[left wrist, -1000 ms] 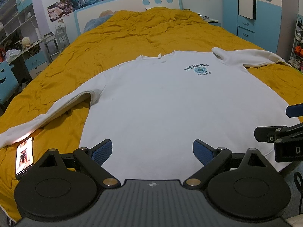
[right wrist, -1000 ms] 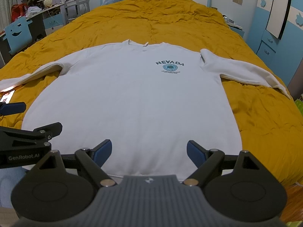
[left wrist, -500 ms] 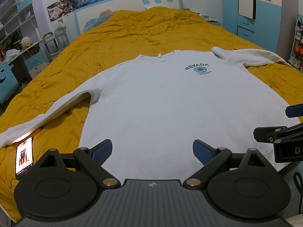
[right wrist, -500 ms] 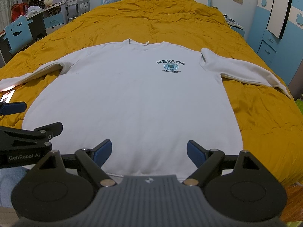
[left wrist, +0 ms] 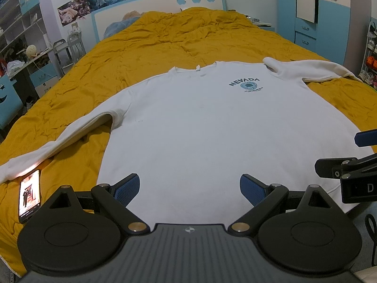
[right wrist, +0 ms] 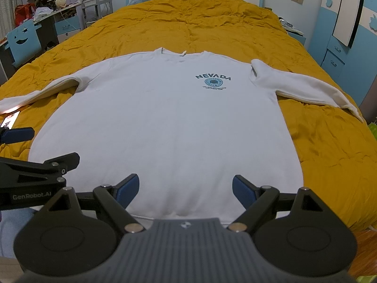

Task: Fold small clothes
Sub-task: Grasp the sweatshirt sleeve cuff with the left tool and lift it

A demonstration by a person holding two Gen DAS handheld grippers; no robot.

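A white long-sleeved sweatshirt (left wrist: 212, 127) (right wrist: 169, 122) printed "NEVADA" lies flat and face up on the yellow bedspread, both sleeves spread out to the sides and its hem toward me. My left gripper (left wrist: 189, 189) hovers open over the hem's left part, nothing between its blue pads. Over the hem's middle, my right gripper (right wrist: 185, 189) is open and empty too. Each gripper shows at the edge of the other's view: the right gripper (left wrist: 348, 165) beside the hem's right corner, the left gripper (right wrist: 33, 155) beside its left corner.
A lit phone (left wrist: 29, 194) lies on the yellow bedspread (left wrist: 165, 47) near the left sleeve's cuff. A desk and shelves (right wrist: 42, 16) stand left of the bed. Blue wardrobe cabinets (left wrist: 329, 23) stand at the right.
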